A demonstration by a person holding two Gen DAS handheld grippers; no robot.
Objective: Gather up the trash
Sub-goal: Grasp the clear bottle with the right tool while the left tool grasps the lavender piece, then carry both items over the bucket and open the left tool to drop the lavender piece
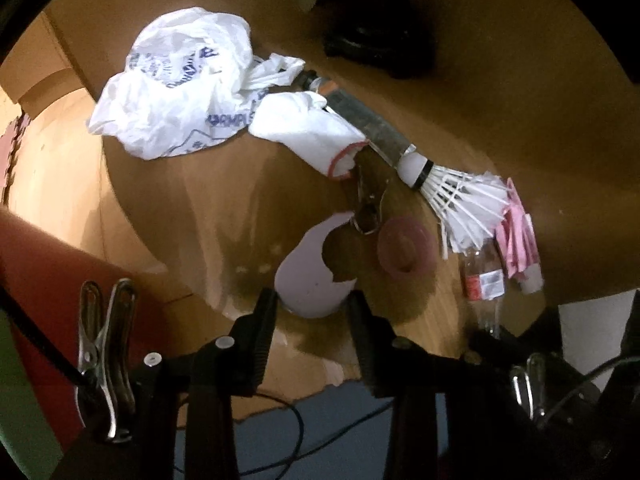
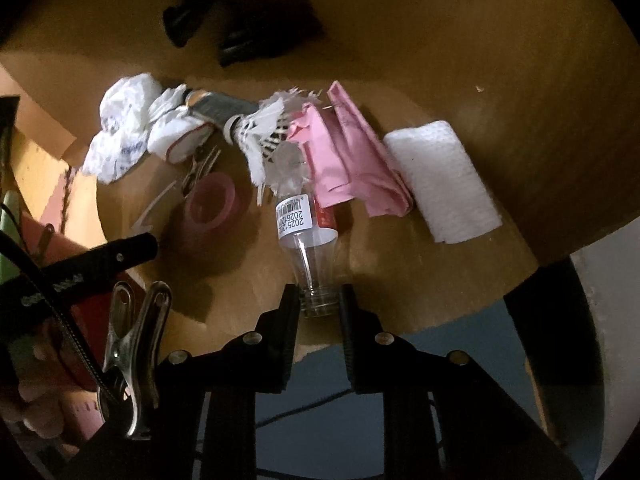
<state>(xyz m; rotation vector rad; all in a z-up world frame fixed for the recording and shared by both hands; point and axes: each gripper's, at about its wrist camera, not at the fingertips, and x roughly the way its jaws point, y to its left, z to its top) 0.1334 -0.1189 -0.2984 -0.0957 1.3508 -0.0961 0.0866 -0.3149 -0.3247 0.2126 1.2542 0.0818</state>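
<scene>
Down at the bottom centre of the left wrist view, the left gripper has its fingers narrowed onto a pale, broken eggshell, one pad at each side. Just right of it lies a pink tape roll, with a metal clip above. In the upper left sits a crumpled white bag, touching a white sock. A shuttlecock and pink paper lie to the right on the brown table.

In the right wrist view, the right gripper pinches the neck of a clear bottle at lower centre. A white towel lies at right.
</scene>
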